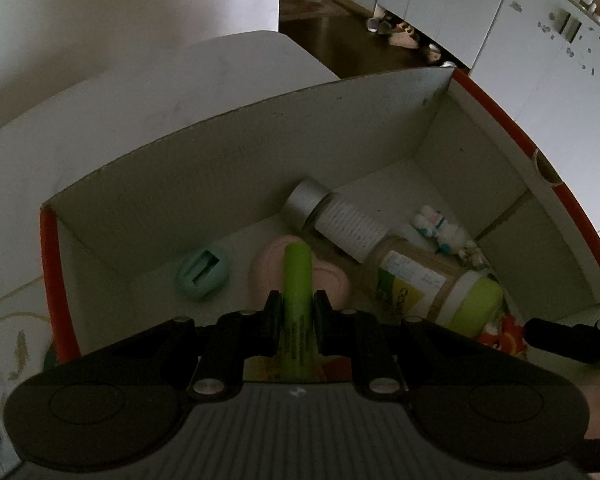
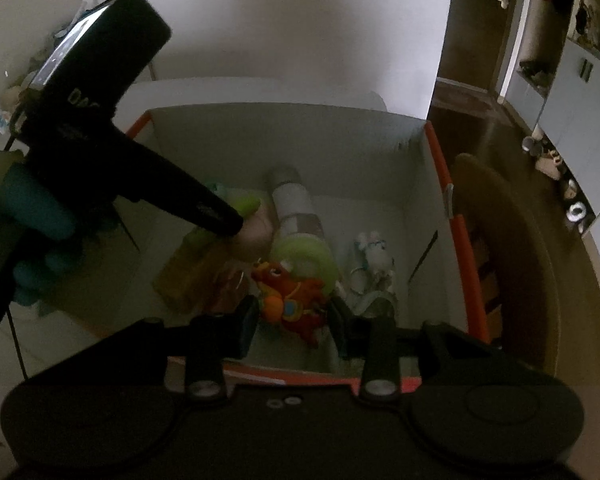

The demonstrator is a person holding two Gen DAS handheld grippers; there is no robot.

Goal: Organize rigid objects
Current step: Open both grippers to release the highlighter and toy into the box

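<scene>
My left gripper [image 1: 296, 300] is shut on a lime green highlighter [image 1: 296, 272], held tip-forward over an open white box with orange outer sides [image 1: 220, 168]. On the box floor lie a silver-capped bottle [image 1: 332, 220], a jar with a green lid [image 1: 440, 292], a pink oval object [image 1: 328, 280], a teal object [image 1: 202, 274] and a white bunny toy [image 1: 440, 232]. My right gripper [image 2: 294, 328] stands open just inside the near wall. An orange dragon toy [image 2: 292, 296] lies between its fingers, leaning by the jar's green lid [image 2: 308, 252]. The left gripper [image 2: 244, 216] reaches in from the upper left.
An amber bottle [image 2: 188, 268] lies in the box under the left gripper. A gloved hand [image 2: 32, 216] holds that gripper. The box sits on a white table [image 1: 120, 92]. To the right are dark floor [image 2: 520, 200], shoes and white cabinets [image 1: 540, 60].
</scene>
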